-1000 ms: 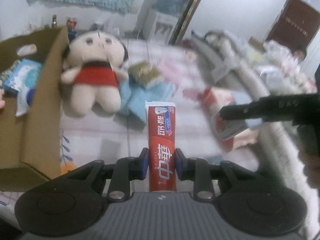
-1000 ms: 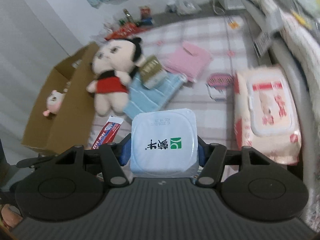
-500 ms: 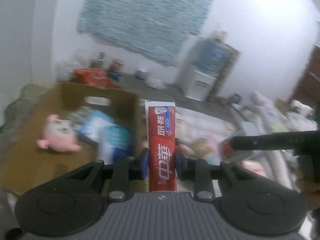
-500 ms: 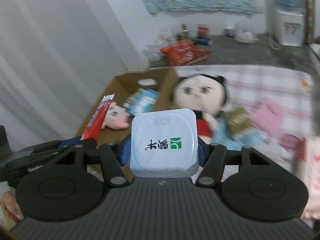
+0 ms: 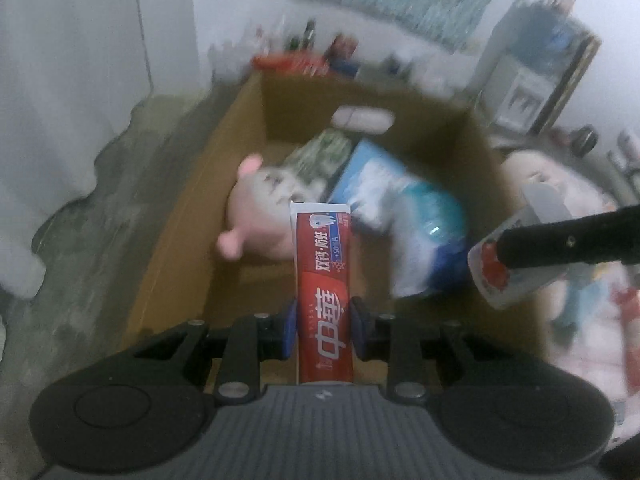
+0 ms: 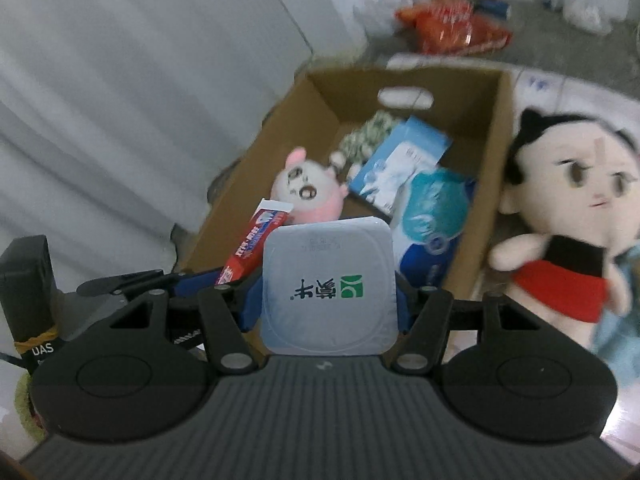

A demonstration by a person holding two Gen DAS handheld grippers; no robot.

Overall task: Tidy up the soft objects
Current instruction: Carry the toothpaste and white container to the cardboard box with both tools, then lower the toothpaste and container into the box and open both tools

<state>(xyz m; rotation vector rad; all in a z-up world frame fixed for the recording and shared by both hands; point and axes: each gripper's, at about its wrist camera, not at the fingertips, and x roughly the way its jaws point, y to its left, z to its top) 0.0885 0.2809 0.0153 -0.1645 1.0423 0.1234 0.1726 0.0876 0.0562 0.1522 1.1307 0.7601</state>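
Observation:
My left gripper (image 5: 323,330) is shut on a red toothpaste tube (image 5: 324,280) and holds it over the near part of an open cardboard box (image 5: 248,128). The tube also shows in the right wrist view (image 6: 256,242). My right gripper (image 6: 328,304) is shut on a white yogurt cup (image 6: 328,284), just right of the left gripper, above the box's near edge (image 6: 224,216). The cup shows in the left wrist view (image 5: 504,272). In the box lie a pink plush (image 6: 308,192), blue tissue packs (image 6: 432,216) and a green patterned pack (image 6: 368,132).
A large doll in a red dress (image 6: 568,216) lies on the checked cloth right of the box, on a blue towel (image 6: 624,320). Red snack bags and bottles (image 6: 452,28) stand on the floor behind. A grey curtain (image 6: 120,100) hangs to the left.
Both grippers have swung left from the bed and now tilt down over the open box, still holding the toothpaste tube and the yogurt cup.

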